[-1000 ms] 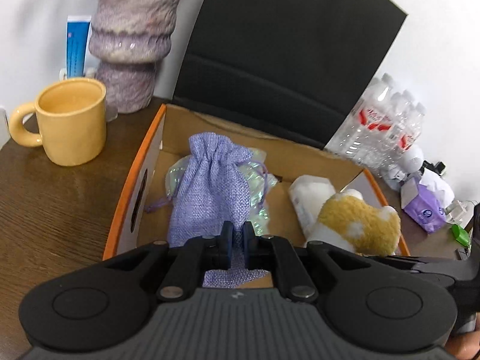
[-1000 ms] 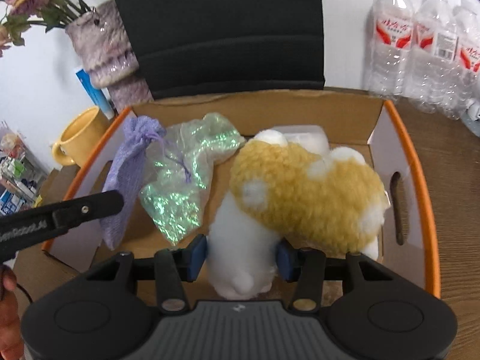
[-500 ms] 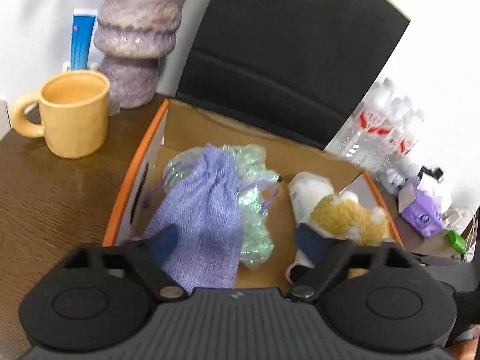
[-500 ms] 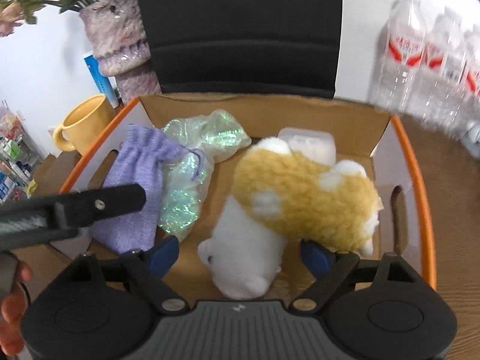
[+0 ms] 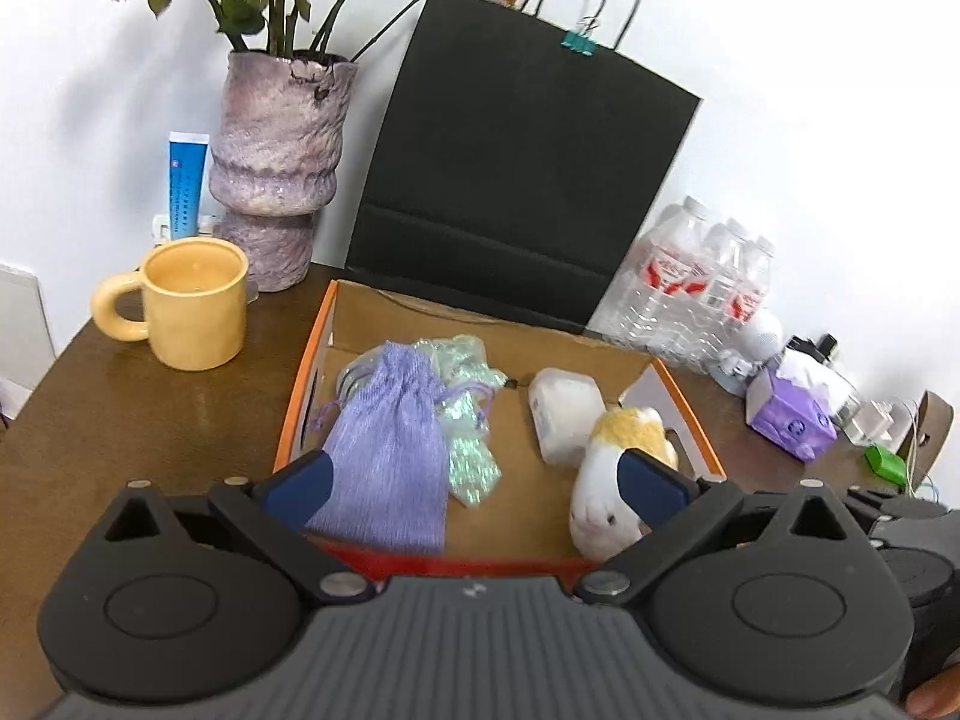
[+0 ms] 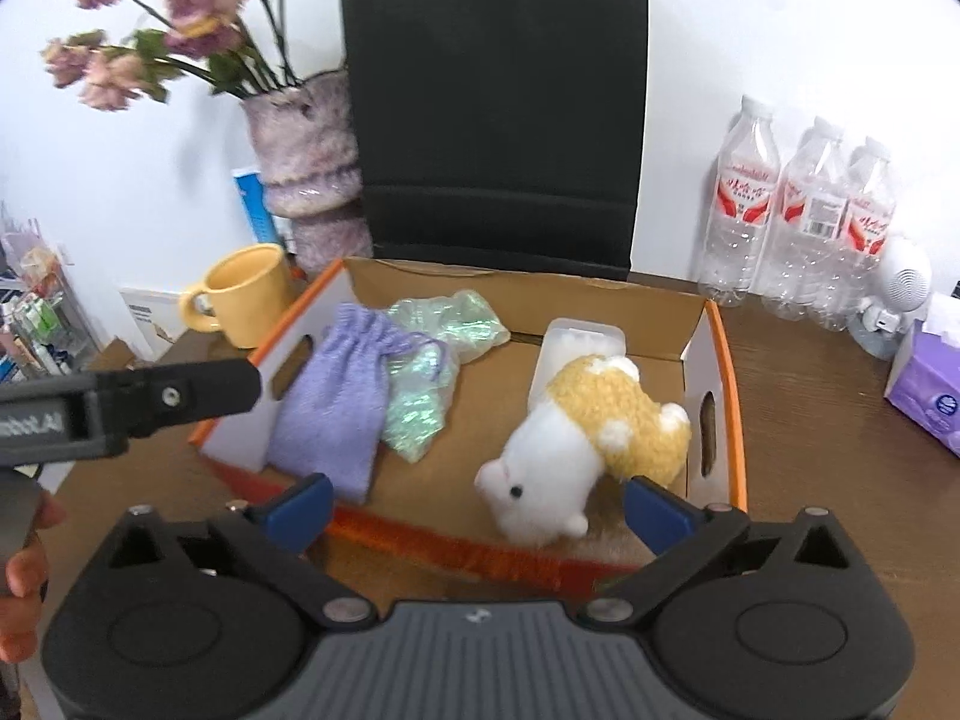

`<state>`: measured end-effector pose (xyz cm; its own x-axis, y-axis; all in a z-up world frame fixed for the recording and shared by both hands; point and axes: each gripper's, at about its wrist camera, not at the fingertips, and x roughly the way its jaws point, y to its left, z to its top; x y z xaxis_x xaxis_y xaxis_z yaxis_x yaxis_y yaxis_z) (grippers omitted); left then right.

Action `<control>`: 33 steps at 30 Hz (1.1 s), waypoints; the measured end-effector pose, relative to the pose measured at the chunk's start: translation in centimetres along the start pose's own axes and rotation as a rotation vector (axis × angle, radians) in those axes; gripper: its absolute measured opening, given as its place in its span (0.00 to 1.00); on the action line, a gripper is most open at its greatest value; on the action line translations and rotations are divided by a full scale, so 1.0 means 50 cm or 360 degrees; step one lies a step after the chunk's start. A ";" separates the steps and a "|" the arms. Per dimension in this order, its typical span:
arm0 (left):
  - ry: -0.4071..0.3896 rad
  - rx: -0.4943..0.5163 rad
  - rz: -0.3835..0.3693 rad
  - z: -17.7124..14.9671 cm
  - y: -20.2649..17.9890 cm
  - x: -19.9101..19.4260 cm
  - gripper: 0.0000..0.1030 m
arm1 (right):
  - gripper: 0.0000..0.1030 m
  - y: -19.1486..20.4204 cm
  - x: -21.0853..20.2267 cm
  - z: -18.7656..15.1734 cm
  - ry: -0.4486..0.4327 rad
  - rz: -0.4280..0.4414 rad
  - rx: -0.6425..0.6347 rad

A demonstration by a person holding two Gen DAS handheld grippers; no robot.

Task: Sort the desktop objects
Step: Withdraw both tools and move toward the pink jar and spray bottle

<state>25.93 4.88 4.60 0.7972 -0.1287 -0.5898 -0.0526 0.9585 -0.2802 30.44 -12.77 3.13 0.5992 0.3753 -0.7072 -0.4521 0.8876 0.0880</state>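
Note:
An orange-rimmed cardboard box (image 5: 303, 381) (image 6: 729, 372) lies on the brown desk. Inside lie a lilac drawstring pouch (image 5: 387, 450) (image 6: 339, 402), an iridescent green bag (image 5: 468, 414) (image 6: 426, 378), a white plastic case (image 5: 564, 414) (image 6: 579, 339) and a yellow-and-white plush hamster (image 5: 612, 480) (image 6: 576, 444). My left gripper (image 5: 474, 489) is open and empty, above the box's near edge. My right gripper (image 6: 477, 507) is open and empty, just before the hamster. The left gripper's body (image 6: 120, 402) shows at the left of the right wrist view.
A yellow mug (image 5: 192, 303) (image 6: 246, 294), a purple vase with flowers (image 5: 276, 162) (image 6: 306, 162) and a blue tube (image 5: 186, 183) stand left of the box. A black paper bag (image 5: 516, 180) (image 6: 498, 114) stands behind it. Water bottles (image 5: 696, 294) (image 6: 804, 216) and a purple tissue pack (image 5: 789, 420) (image 6: 927, 384) are at the right.
Both grippers opened, letting go of the lilac pouch and the plush hamster, which now lie in the box. Both grippers then drew back and up from the box.

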 end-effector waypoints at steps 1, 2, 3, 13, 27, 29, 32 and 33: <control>-0.0004 0.0018 -0.0006 -0.006 -0.006 -0.017 1.00 | 1.00 0.005 -0.019 -0.006 -0.0011 0.0002 -0.0009; -0.0010 0.0035 -0.0012 -0.011 -0.010 -0.030 1.00 | 1.00 0.010 -0.036 -0.013 -0.0024 0.0006 -0.0022; -0.0020 0.0055 -0.0017 -0.018 -0.015 -0.046 1.00 | 1.00 0.015 -0.053 -0.019 -0.0037 0.0009 -0.0035; -0.0069 0.0204 -0.0039 -0.088 -0.055 -0.178 1.00 | 1.00 0.042 -0.201 -0.093 -0.0131 0.0033 -0.0086; -0.0090 0.0246 -0.0033 -0.199 -0.044 -0.263 1.00 | 1.00 0.048 -0.273 -0.221 -0.0139 -0.0009 -0.0092; -0.0092 0.0243 -0.0035 -0.216 -0.039 -0.271 1.00 | 1.00 0.044 -0.276 -0.240 -0.0135 -0.0008 -0.0080; -0.0091 0.0236 -0.0050 -0.238 -0.033 -0.283 1.00 | 1.00 0.037 -0.279 -0.267 -0.0137 -0.0005 -0.0055; -0.0089 0.0233 -0.0054 -0.244 -0.031 -0.285 1.00 | 1.00 0.035 -0.281 -0.275 -0.0140 -0.0003 -0.0046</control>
<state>7.31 2.12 4.23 0.8295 -0.1514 -0.5375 0.0600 0.9811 -0.1838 12.15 -20.17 3.57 0.6553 0.3966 -0.6429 -0.4689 0.8808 0.0654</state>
